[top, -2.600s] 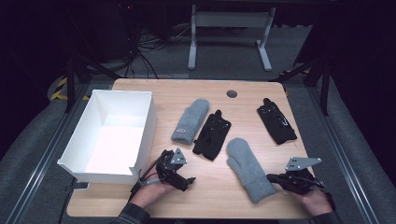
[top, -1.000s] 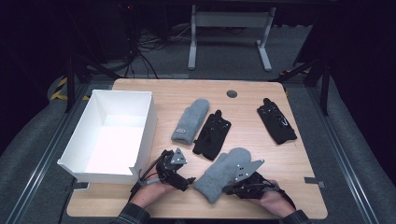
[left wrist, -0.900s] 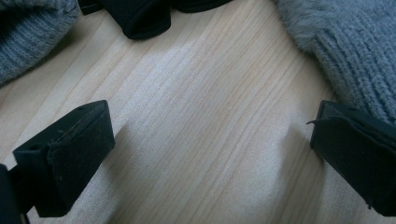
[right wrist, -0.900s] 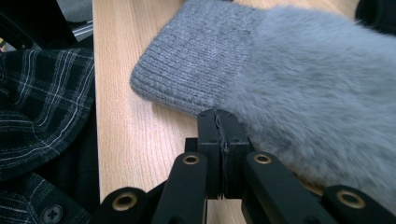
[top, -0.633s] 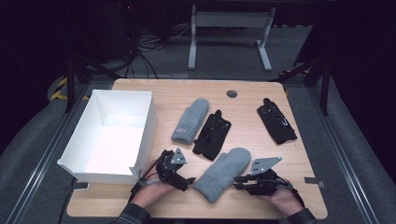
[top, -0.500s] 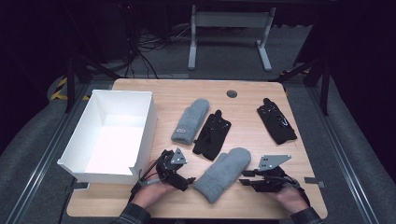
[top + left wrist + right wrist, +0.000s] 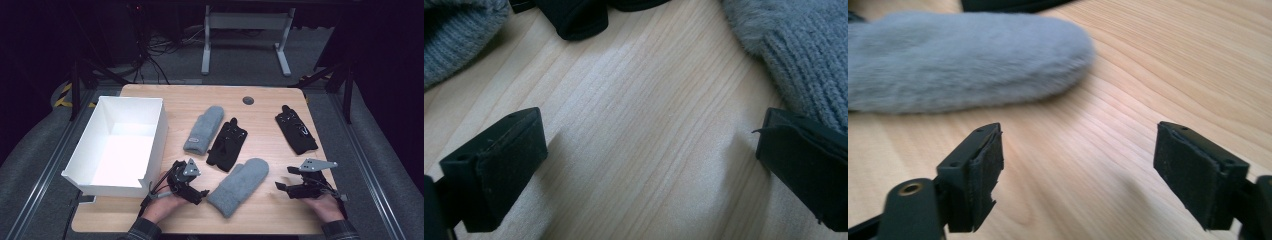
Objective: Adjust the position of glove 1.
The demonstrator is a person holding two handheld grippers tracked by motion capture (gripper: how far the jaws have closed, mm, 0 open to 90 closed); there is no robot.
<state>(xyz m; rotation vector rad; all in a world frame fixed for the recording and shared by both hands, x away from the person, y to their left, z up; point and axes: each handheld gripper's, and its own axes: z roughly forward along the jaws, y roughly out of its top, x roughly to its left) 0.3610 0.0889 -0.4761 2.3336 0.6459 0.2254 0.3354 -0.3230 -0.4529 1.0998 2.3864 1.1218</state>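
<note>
Your right gripper is sitting near the right front of the wooden table, and its jaws have just been opening. They are standing wide apart now with only bare wood between them. The grey mitten is lying flat on the table a little way to its left, not touched by it. In the right gripper view the fuzzy mitten is lying past the tips of the jaws.

Your left gripper is resting near the front edge, just beside the mitten's cuff end. Its jaws are spread wide too and are holding nothing. In the left gripper view the knitted edge of the mitten is right next to one jaw.

A second grey mitten is lying farther back, touching a black glove. Another black glove is lying well apart on the right side. A white box is standing on the left of the table.
</note>
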